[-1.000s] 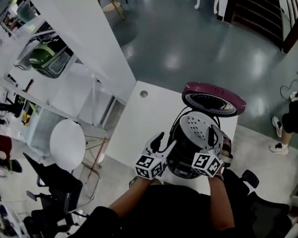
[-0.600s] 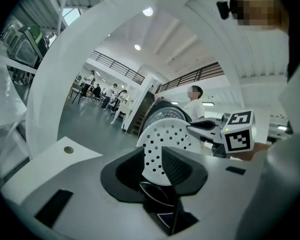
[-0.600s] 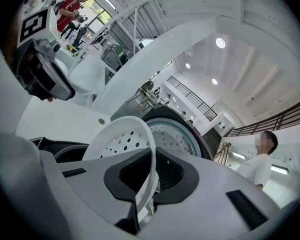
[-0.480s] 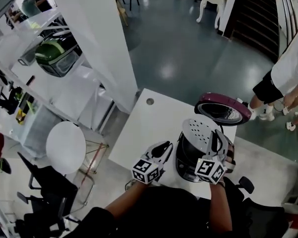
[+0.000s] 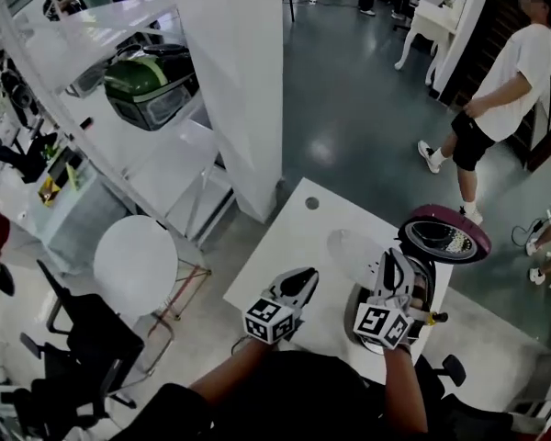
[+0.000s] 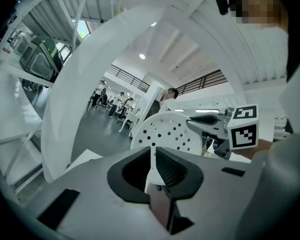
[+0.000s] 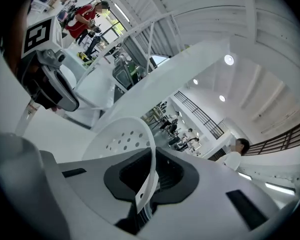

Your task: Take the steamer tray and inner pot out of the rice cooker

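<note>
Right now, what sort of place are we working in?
Probably an open-plan office or lab: a white desk, a black office chair, white shelving holding a green appliance, and a person standing on the polished floor.

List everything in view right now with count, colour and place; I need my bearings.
steamer tray: one, white, perforated, held above the table, left of the cooker
rice cooker: one, dark, maroon-rimmed lid open, table's right end
table: one, white, below the grippers
round chair: one, white, left of the table
office chair: one, black, lower left
shelf object: one, green and black, upper left
bystander: one, white shirt, upper right
left gripper: one, jaws just closed on the tray's rim
right gripper: one, shut on the tray's opposite rim
</note>
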`<control>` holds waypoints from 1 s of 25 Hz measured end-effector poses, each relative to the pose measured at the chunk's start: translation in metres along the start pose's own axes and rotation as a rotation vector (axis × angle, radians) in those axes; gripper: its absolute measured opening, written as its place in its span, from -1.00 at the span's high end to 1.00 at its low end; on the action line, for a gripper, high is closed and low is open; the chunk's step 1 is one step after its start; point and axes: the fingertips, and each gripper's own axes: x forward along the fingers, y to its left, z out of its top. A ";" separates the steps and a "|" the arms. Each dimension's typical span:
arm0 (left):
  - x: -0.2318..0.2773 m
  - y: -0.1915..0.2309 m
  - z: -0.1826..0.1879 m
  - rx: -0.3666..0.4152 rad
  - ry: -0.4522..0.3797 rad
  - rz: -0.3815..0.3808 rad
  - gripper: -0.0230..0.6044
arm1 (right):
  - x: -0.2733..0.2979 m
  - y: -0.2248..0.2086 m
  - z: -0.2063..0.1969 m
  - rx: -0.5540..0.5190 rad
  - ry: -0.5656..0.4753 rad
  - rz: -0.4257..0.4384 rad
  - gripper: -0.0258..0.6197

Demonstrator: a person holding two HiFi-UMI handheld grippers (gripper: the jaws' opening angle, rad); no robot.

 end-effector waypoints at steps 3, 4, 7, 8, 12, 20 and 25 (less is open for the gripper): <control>-0.023 0.023 0.008 -0.011 -0.021 0.031 0.84 | 0.016 0.025 0.029 -0.010 -0.031 0.051 0.86; -0.032 0.032 0.011 -0.017 -0.028 0.044 0.85 | 0.022 0.035 0.039 -0.012 -0.042 0.068 0.86; -0.061 0.063 0.017 -0.041 -0.048 0.088 0.85 | 0.041 0.071 0.069 -0.024 -0.067 0.125 0.86; -0.070 0.071 0.019 -0.051 -0.058 0.097 0.85 | 0.046 0.083 0.077 -0.026 -0.072 0.145 0.86; -0.097 0.095 0.022 -0.087 -0.083 0.108 0.86 | 0.065 0.130 0.095 -0.012 -0.074 0.226 0.86; -0.159 0.146 0.010 -0.110 -0.049 0.213 0.86 | 0.091 0.226 0.080 0.067 0.005 0.400 0.86; -0.186 0.171 0.005 -0.133 -0.039 0.262 0.86 | 0.105 0.266 0.059 0.090 0.077 0.478 0.86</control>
